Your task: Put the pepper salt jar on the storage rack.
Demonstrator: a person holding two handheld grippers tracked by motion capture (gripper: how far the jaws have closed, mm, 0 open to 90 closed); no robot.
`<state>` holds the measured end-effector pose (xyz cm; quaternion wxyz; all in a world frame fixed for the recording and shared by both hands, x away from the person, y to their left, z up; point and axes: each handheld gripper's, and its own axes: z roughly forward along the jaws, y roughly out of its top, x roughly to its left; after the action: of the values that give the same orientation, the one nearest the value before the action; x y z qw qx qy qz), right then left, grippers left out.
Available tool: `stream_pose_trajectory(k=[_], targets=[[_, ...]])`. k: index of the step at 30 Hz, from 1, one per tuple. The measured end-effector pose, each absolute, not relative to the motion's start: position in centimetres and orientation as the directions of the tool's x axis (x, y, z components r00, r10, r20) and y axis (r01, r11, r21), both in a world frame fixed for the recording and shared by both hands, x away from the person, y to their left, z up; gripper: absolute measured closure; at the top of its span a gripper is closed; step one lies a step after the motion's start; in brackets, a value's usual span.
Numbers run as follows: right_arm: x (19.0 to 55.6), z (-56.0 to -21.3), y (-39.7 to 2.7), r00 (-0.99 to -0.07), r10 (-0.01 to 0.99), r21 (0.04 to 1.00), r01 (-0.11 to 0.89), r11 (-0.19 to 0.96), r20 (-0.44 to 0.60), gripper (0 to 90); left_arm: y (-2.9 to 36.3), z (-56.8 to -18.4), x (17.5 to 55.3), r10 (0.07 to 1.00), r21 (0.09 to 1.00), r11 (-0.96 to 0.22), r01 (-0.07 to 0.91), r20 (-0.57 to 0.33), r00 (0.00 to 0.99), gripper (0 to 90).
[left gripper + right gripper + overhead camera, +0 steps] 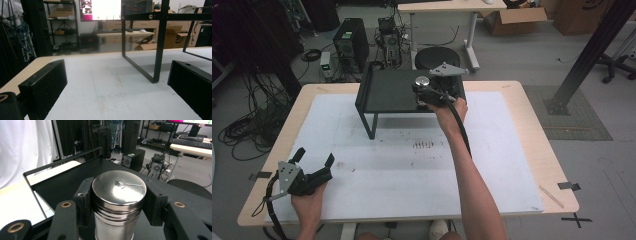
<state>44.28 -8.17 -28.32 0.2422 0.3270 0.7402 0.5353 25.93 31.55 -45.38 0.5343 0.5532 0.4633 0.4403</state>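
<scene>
Right gripper clamped tight on a shiny metal canister, 2 black jaws hugging its sides just under the lid. Sitting upright over the black raised shelf at the far side of the table. Left gripper spread wide, holding nothing, parked low by the near left corner.

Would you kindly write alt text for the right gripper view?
The right gripper has its two black jaws shut on an upright, shiny metal canister with a flat lid, above a black shelf. Behind are computer equipment, cables and a white curtain.
</scene>
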Motion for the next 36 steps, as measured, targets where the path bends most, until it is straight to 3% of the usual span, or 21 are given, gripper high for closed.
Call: stream_pose_trajectory(k=[36], targets=[[45.4, -29.8, -8.0, -0.66, 0.751, 0.944, 0.24, 0.225, -0.011, 49.0, 31.6, -45.4, 25.9, 0.983, 0.999, -0.002, 0.042, -0.006, 0.183, 2.9]])
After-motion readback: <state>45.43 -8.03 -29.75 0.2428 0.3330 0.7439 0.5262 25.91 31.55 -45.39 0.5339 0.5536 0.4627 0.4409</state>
